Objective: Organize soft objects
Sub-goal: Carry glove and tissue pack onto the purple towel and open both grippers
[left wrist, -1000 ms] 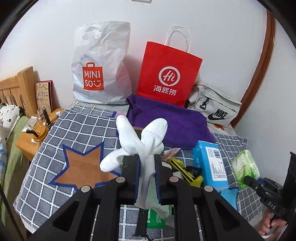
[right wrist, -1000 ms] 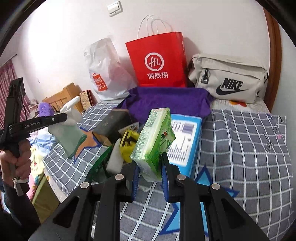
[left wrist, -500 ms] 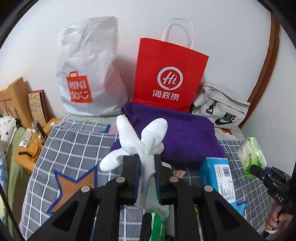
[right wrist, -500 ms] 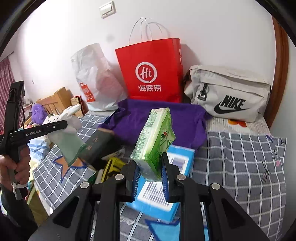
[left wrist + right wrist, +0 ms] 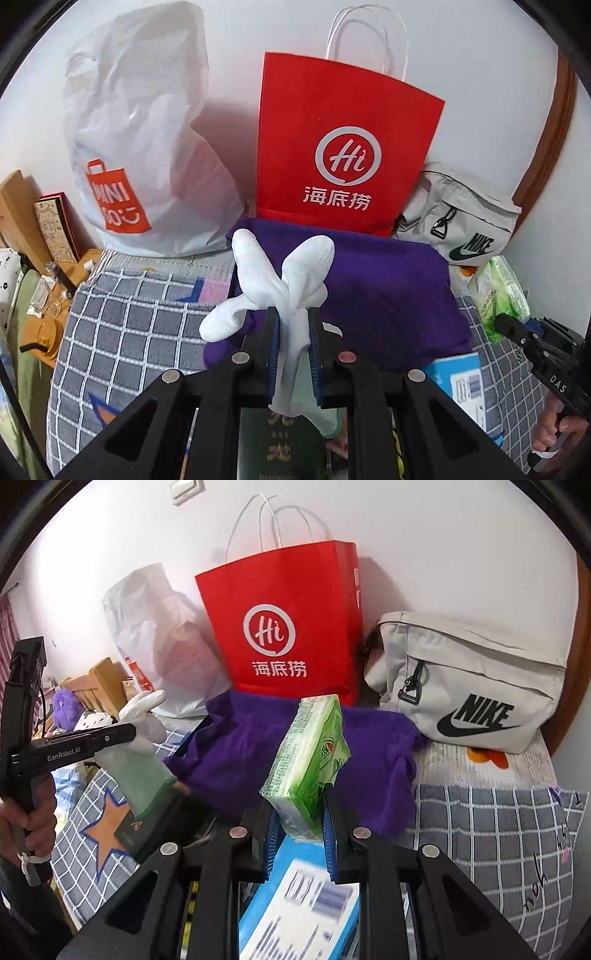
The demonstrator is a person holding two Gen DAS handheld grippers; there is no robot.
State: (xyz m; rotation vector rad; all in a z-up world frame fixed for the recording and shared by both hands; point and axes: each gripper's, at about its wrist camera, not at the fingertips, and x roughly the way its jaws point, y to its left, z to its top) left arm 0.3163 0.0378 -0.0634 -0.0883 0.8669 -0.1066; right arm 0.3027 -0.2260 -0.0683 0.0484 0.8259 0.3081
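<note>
White knit fills the middle of your left wrist view: the white sock (image 5: 280, 284) is pinched between the blue pads of your left gripper (image 5: 293, 354), jaws drawn narrow on its middle, with three lobes splaying up and out above the fingertips and a tail hanging below. Behind and under it lies the purple towel (image 5: 388, 291), folded on the checked blanket (image 5: 122, 339) against the wall. A white Miniso bag (image 5: 140, 147) stands at the back left, the red paper bag (image 5: 343, 147) just beside it, and the grey Nike pouch (image 5: 465, 229) at the right of the towel. At the right edge you see your other gripper holding the green tissue pack (image 5: 498, 291), with your hand (image 5: 557, 432) on its handle. A blue box (image 5: 461, 380) lies below the towel's right corner, and a dark book (image 5: 280, 443) sits under the gripper frame.

In your right wrist view, your right gripper (image 5: 301, 834) is clamped on the green tissue pack (image 5: 310, 760), jaws narrow on its lower end, so the pack stands tilted up over the purple towel (image 5: 236, 753). The blue box (image 5: 303, 897) lies directly beneath the fingers. Behind are the red paper bag (image 5: 284, 627) and the grey Nike pouch (image 5: 469, 686), touching the wall. At the left your left gripper carries the white sock (image 5: 144, 716) above the blanket's orange star (image 5: 107, 823), with your hand (image 5: 33, 819) around its handle.
</note>
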